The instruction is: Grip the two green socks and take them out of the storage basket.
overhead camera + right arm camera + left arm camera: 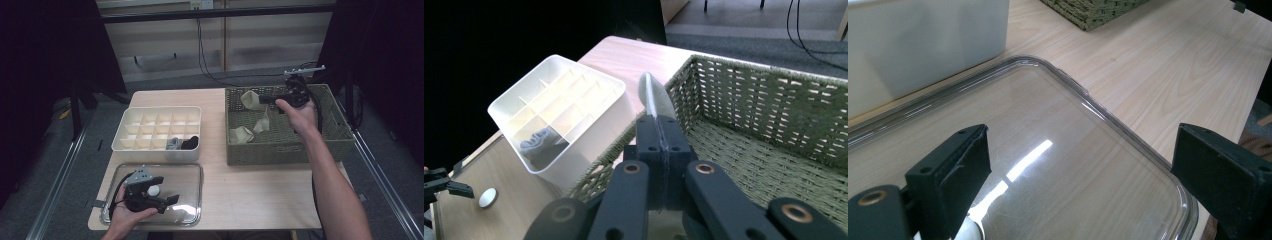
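Pale wood table, dark curtains behind: you're sorting socks from basket to box.

Your right gripper (263, 100) is pinching a beige folded sock (655, 97) over the woven green basket (339, 145), jaws pressed tight on it. It's soft, light and floppy, so grip mid-fold. Your left gripper (172, 198) is hovering with jaws spread over the clear plastic lid (1128, 135), beside the white divided organiser box (131, 142).

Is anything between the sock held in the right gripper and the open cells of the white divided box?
Only the near-left wall of the green woven basket. The right gripper holds the beige sock above the rim, so it looks passable. The white divided plastic box shows many empty cells, lidless.
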A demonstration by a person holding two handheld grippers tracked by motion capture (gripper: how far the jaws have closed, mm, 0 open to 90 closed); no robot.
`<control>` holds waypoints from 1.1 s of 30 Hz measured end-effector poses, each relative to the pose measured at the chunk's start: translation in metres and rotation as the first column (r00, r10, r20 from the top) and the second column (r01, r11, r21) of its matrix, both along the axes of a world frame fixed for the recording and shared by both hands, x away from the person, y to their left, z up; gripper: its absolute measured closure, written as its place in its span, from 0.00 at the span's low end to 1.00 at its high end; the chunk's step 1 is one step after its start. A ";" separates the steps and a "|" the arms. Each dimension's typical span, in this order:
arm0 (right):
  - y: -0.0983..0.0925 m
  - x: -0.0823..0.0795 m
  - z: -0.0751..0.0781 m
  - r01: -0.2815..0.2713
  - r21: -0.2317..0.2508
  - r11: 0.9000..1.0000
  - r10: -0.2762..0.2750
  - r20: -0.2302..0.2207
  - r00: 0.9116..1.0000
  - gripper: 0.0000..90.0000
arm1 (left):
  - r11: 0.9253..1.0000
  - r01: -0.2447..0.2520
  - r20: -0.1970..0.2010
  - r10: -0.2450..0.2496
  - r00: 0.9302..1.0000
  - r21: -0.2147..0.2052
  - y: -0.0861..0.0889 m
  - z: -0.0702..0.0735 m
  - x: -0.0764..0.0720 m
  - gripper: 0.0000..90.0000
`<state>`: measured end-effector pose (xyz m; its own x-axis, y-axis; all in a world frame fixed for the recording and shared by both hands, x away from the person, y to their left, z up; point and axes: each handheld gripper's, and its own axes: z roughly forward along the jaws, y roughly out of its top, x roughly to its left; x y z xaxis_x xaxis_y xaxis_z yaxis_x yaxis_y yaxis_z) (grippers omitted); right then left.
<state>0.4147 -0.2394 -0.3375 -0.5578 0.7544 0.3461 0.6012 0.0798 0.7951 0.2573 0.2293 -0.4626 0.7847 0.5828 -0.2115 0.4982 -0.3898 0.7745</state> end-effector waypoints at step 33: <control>-0.005 -0.057 0.046 -0.048 0.088 0.995 0.040 0.096 0.995 1.00 | 1.000 -0.022 0.021 0.022 1.000 0.007 -0.002 0.000 0.001 0.10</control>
